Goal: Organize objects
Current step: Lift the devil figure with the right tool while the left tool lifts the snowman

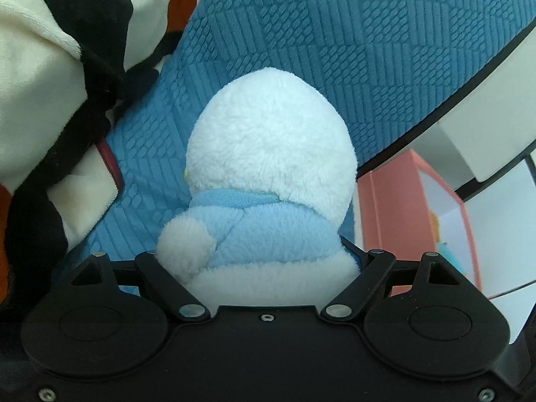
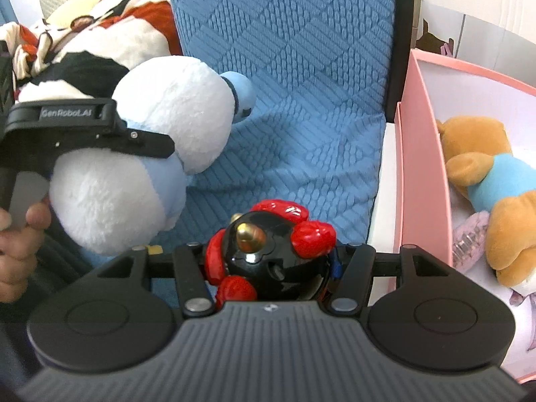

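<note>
My left gripper (image 1: 258,261) is shut on a white and light-blue plush toy (image 1: 268,174), whose round white head points away from the camera over the blue textured sofa. The same plush (image 2: 157,140) shows in the right wrist view with the left gripper (image 2: 110,130) clamped around its middle. My right gripper (image 2: 271,261) is shut on a black and red plastic toy (image 2: 268,251) with a gold knob. A pink box (image 2: 422,167) stands to the right and holds a brown teddy bear (image 2: 485,181) in a blue shirt.
A large black, white and orange plush (image 1: 50,83) lies on the sofa at the left, also seen in the right wrist view (image 2: 83,33). The blue sofa cover (image 2: 294,83) fills the middle. The pink box also shows in the left wrist view (image 1: 402,217). A pale pink item (image 2: 469,241) lies beside the bear.
</note>
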`<act>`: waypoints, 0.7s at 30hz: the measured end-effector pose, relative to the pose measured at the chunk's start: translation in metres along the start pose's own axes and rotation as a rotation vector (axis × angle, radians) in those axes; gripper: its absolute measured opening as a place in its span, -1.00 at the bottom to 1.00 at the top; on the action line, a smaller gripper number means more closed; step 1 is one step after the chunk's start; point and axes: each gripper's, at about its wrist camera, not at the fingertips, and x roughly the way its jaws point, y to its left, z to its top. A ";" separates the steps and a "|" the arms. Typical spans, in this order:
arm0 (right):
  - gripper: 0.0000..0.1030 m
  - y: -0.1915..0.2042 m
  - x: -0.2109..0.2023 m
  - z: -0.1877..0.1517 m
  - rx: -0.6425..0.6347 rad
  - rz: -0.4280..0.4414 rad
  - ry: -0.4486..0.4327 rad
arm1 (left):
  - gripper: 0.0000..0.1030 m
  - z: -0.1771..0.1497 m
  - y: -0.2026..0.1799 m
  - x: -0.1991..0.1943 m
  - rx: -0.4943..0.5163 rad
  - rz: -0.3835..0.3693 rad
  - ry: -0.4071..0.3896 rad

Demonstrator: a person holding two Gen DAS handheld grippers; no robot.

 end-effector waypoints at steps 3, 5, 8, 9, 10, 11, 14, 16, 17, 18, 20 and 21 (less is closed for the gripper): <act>0.16 -0.001 -0.011 0.007 0.006 0.013 -0.005 | 0.61 0.001 -0.012 -0.011 0.028 0.009 -0.021; 0.16 -0.002 -0.020 0.012 0.000 0.014 -0.016 | 0.61 0.003 -0.020 -0.018 0.052 0.001 -0.022; 0.16 -0.003 -0.035 0.020 -0.007 0.016 -0.035 | 0.60 0.005 -0.034 -0.027 0.064 -0.005 -0.019; 0.16 -0.004 -0.040 0.024 -0.007 0.014 -0.041 | 0.59 0.008 -0.039 -0.030 0.071 -0.007 -0.024; 0.16 -0.004 -0.045 0.026 -0.009 0.014 -0.044 | 0.59 0.010 -0.044 -0.032 0.081 -0.008 -0.029; 0.16 -0.005 -0.050 0.029 -0.010 0.017 -0.049 | 0.58 0.011 -0.050 -0.035 0.090 -0.008 -0.031; 0.16 -0.010 -0.066 0.038 -0.004 0.021 -0.066 | 0.58 0.016 -0.066 -0.040 0.106 -0.018 -0.033; 0.16 -0.015 -0.076 0.043 0.003 0.026 -0.074 | 0.57 0.018 -0.076 -0.044 0.100 -0.038 -0.032; 0.16 -0.018 -0.080 0.046 0.007 0.027 -0.077 | 0.57 0.019 -0.080 -0.046 0.092 -0.050 -0.030; 0.16 -0.021 -0.085 0.050 0.010 0.029 -0.082 | 0.57 0.021 -0.084 -0.047 0.085 -0.062 -0.028; 0.16 -0.026 -0.093 0.055 0.010 0.026 -0.093 | 0.57 0.023 -0.093 -0.048 0.083 -0.072 -0.028; 0.16 -0.030 -0.098 0.058 0.010 0.021 -0.100 | 0.57 0.024 -0.099 -0.049 0.090 -0.073 -0.030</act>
